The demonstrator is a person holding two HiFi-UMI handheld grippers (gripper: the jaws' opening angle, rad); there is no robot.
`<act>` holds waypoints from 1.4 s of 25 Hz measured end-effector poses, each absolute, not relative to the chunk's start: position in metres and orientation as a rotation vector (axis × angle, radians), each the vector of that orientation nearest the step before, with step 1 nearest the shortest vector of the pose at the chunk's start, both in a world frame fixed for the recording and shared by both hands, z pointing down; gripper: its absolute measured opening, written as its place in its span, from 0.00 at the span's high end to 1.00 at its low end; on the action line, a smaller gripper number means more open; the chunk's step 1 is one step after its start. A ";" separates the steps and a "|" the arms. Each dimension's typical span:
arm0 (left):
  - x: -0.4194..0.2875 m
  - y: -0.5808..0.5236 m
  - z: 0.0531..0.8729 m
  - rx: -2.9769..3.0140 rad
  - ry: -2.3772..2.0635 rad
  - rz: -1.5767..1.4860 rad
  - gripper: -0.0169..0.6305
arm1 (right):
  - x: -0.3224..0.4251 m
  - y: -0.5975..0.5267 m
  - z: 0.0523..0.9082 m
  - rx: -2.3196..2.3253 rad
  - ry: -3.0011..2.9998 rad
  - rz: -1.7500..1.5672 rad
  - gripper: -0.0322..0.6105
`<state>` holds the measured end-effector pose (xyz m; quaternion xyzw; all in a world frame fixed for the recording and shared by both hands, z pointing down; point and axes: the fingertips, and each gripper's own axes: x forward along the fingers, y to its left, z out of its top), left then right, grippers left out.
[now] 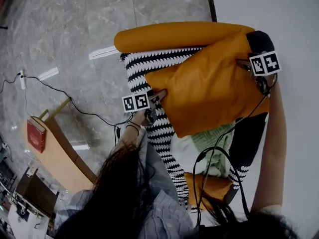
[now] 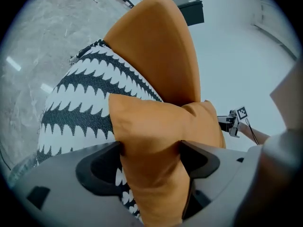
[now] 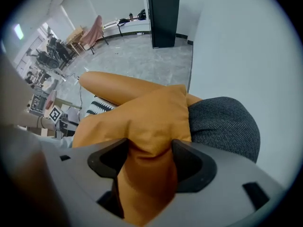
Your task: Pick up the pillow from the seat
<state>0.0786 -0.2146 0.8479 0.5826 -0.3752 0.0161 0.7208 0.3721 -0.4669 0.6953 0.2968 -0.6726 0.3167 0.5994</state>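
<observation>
- Dark hair of the person fills the bottom of the head view, with a pale striped sleeve beside it.
- Left gripper: its jaws stand wide, and a thick fold of the orange pillow fills the gap, with cloth against both pads.
- Right gripper: its jaws also stand wide and have a bunched corner of the same pillow pinched between them.
- From the head view, the left gripper holds the pillow at its left edge and the right gripper holds it at the upper right corner.
- The pillow is spread over the chair seat, which has a black-and-white zigzag pattern. Whether it rests on the seat or hangs clear, I cannot tell.
- An orange padded chair back curves along the far side of the seat.
- A dark grey padded part of the chair sits just beside the pillow's right corner.
- On the grey marbled floor, a thin black cable runs past a wooden bench.
- A red book lies on the bench.
</observation>
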 end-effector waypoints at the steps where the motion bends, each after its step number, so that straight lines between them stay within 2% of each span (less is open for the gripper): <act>1: 0.079 -0.215 0.849 1.287 -0.832 0.033 0.37 | 0.371 -0.467 0.696 0.675 -1.557 0.748 0.48; 4: 0.079 -0.219 0.853 1.287 -0.835 0.019 0.37 | 0.367 -0.468 0.698 0.656 -1.550 0.763 0.48; 7: 0.084 -0.221 0.852 1.287 -0.812 0.023 0.39 | 0.366 -0.465 0.701 0.655 -1.543 0.756 0.56; 10: 0.093 -0.225 0.841 1.327 -0.763 0.048 0.59 | 0.365 -0.459 0.699 0.680 -1.561 0.743 0.67; 12: 0.094 -0.227 0.832 1.360 -0.752 0.073 0.65 | 0.362 -0.457 0.691 0.717 -1.604 0.722 0.74; 15: 0.092 -0.222 0.822 1.380 -0.757 0.089 0.69 | 0.359 -0.450 0.678 0.781 -1.651 0.694 0.80; 22: 0.065 -0.200 0.792 1.403 -0.815 0.092 0.71 | 0.333 -0.423 0.642 0.822 -1.737 0.677 0.83; 35: -0.008 -0.178 0.686 1.652 -0.908 0.216 0.75 | 0.289 -0.339 0.506 1.161 -2.027 0.608 0.85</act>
